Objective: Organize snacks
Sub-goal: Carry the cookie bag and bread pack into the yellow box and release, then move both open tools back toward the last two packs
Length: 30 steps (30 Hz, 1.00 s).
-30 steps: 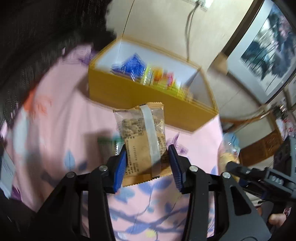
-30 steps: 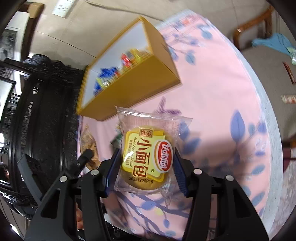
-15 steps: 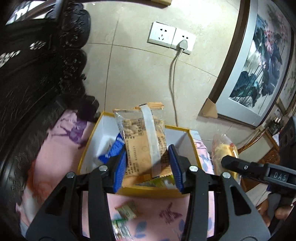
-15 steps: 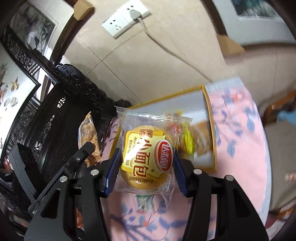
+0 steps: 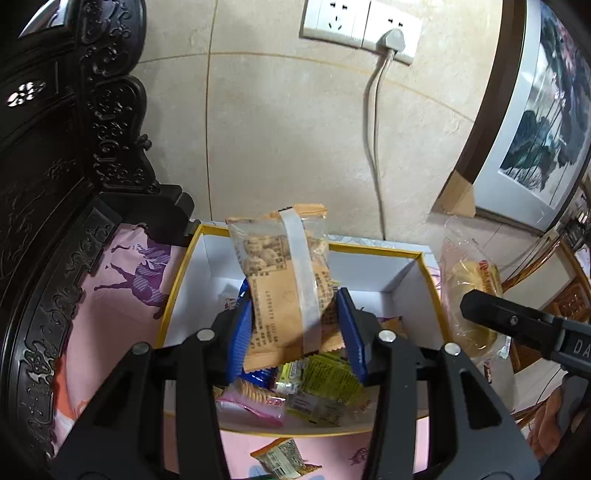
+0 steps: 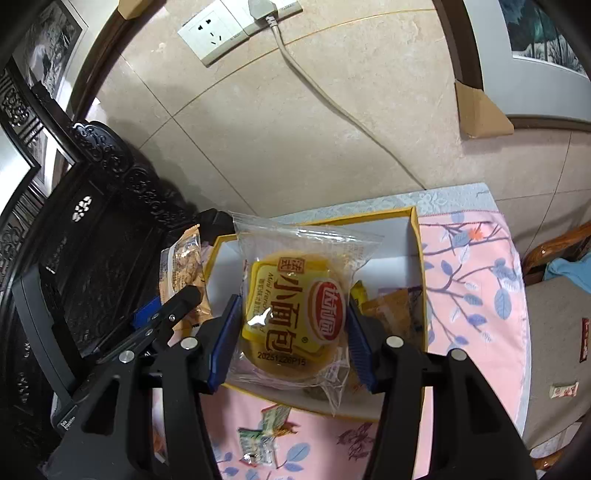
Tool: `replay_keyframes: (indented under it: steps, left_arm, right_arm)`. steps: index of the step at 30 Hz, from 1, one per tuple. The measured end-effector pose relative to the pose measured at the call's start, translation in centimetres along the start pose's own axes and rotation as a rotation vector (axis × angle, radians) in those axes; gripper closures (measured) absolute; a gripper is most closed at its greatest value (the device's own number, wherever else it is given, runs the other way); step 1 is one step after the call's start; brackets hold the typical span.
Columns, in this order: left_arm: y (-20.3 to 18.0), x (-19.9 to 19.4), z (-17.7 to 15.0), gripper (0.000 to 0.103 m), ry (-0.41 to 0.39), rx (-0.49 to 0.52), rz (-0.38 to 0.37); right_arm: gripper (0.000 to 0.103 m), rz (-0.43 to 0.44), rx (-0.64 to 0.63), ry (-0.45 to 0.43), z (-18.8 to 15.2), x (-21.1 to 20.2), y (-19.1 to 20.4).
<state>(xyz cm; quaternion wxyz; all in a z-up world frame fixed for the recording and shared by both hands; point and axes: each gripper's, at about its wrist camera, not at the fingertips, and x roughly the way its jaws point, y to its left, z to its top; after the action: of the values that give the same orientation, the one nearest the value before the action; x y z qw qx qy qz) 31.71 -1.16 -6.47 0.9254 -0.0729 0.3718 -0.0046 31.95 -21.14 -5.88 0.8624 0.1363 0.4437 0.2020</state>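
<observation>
My left gripper (image 5: pixel 295 328) is shut on a tan and clear nut snack packet (image 5: pixel 284 280) and holds it over the open yellow box (image 5: pixel 402 254), which holds several snack packets (image 5: pixel 325 384). My right gripper (image 6: pixel 293 332) is shut on a clear-wrapped mini bread with a yellow label (image 6: pixel 295 306), held above the same box (image 6: pixel 419 258). The right gripper and its bread (image 5: pixel 472 291) show at the right of the left wrist view. The left gripper's packet (image 6: pixel 183 266) shows at the left of the right wrist view.
The box sits on a pink floral tablecloth (image 6: pixel 476 295) against a tiled wall with sockets (image 5: pixel 358 26). Dark carved wooden furniture (image 5: pixel 55 184) stands to the left. Loose small packets (image 6: pixel 266 435) lie on the cloth in front of the box. A framed picture (image 5: pixel 535 129) leans at the right.
Both grippers have moved forward with their packets, from over the tablecloth in front of the box to above the box's open top. Both grips stay the same.
</observation>
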Motion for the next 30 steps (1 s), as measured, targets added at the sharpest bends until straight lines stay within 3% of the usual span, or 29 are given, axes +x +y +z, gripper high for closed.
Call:
replay_keyframes:
  steps: [1,2,3,5,12,17,24,27,30]
  left_arm:
    - [0.0,0.1,0.1,0.027,0.002,0.001,0.009]
    - [0.1,-0.2,0.1,0.003,-0.014,-0.006,0.059]
    - [0.3,-0.7,0.2,0.002,-0.038,-0.014,0.095]
    - [0.6,-1.7,0.0,0.002,-0.064,-0.022,0.113]
    - [3.4,-4.8,-2.6,0.002,-0.047,-0.092,0.134]
    - [5.4,-7.6,-5.8,0.002,-0.055,-0.131,0.169]
    - [7.3,-9.5,-12.1,0.002,0.015,-0.177,0.196]
    - [7.5,-10.5,-14.9,0.002,0.016,-0.134,0.223]
    - [7.7,-11.1,-16.9,0.002,0.045,-0.097,0.250]
  right_arm:
    - [0.036,-0.027,-0.018,0.007,-0.1,0.2,0.2]
    - [0.027,-0.042,-0.020,-0.001,-0.2,0.1,0.3]
    - [0.026,-0.048,-0.012,-0.013,-0.4,-0.1,0.3]
    - [0.006,-0.041,0.021,-0.024,-1.1,-0.7,-0.1]
    - [0.005,-0.021,0.149,-0.005,-5.2,-2.5,-1.8]
    - [0.005,-0.056,0.140,0.033,-9.6,-3.7,-2.1]
    - [0.004,-0.307,-0.114,0.074,-18.3,-2.4,0.5]
    - [0.004,-0.310,-0.288,0.027,-21.7,-2.3,2.1]
    - [0.004,-0.265,-0.436,0.056,-23.0,-1.5,4.2]
